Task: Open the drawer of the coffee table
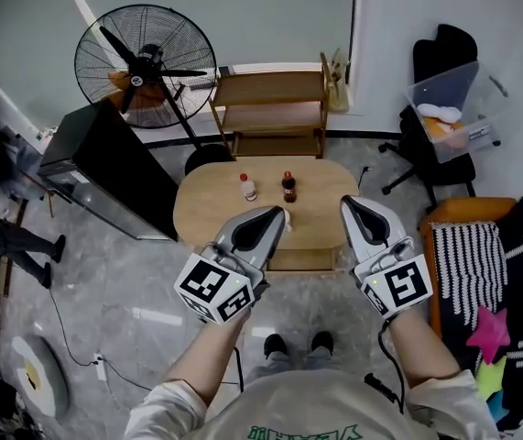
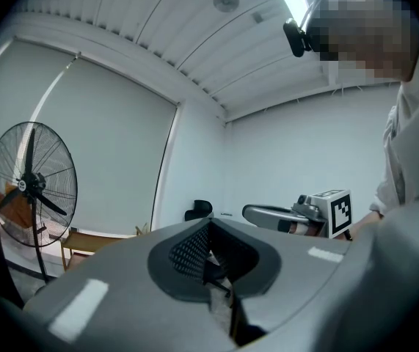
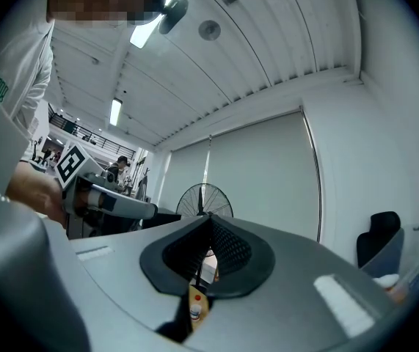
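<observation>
An oval wooden coffee table (image 1: 211, 211) stands in the middle of the head view. Its drawer front (image 1: 305, 260) shows as a wood panel under the near edge. On the top stand a pale bottle (image 1: 248, 187) and a dark bottle (image 1: 288, 187), both red-capped. My left gripper (image 1: 279, 214) hovers over the table's near edge, shut and holding nothing. My right gripper (image 1: 347, 203) hangs by the near right edge, also shut and empty. Each gripper view looks level across the room past its shut jaws. The left gripper view shows the right gripper (image 2: 282, 215).
A big standing fan (image 1: 147, 62) and a black cabinet (image 1: 105, 168) are at the back left. Behind the table stands a wooden shelf (image 1: 275, 108). An office chair with a plastic box (image 1: 444, 108) is at the back right, and an orange sofa (image 1: 476, 273) on the right.
</observation>
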`<state>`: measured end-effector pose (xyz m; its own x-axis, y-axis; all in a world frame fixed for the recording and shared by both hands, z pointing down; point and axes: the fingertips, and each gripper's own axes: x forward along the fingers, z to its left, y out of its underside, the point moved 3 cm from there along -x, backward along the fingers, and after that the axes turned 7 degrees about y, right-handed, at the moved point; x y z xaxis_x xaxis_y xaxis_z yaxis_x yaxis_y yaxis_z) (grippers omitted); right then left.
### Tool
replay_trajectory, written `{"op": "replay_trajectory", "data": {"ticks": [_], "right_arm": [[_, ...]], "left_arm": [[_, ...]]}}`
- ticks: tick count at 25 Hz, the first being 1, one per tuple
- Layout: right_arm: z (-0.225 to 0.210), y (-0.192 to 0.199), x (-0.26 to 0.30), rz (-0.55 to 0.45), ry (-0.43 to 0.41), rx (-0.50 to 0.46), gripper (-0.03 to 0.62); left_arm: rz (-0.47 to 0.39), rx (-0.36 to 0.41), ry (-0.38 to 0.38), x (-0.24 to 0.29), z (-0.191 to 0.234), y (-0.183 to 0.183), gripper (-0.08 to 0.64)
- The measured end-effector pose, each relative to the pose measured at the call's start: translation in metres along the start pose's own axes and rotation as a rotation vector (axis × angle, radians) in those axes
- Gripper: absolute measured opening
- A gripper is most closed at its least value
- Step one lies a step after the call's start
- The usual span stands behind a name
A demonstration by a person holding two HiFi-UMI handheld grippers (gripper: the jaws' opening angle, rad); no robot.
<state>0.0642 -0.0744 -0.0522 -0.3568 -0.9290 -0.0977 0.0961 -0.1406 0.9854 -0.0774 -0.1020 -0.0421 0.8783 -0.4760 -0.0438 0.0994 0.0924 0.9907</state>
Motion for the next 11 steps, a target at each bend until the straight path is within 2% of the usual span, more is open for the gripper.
{"op": "replay_trajectory", "data": {"ticks": [11], "right_arm": [[-0.0016, 0.0018, -0.0034, 0.009, 0.007, -0.001, 0.006]], "left_arm": [[-0.02, -0.012, 0.012, 0.0043, -0.0031, 0.0014, 0.0]]}}
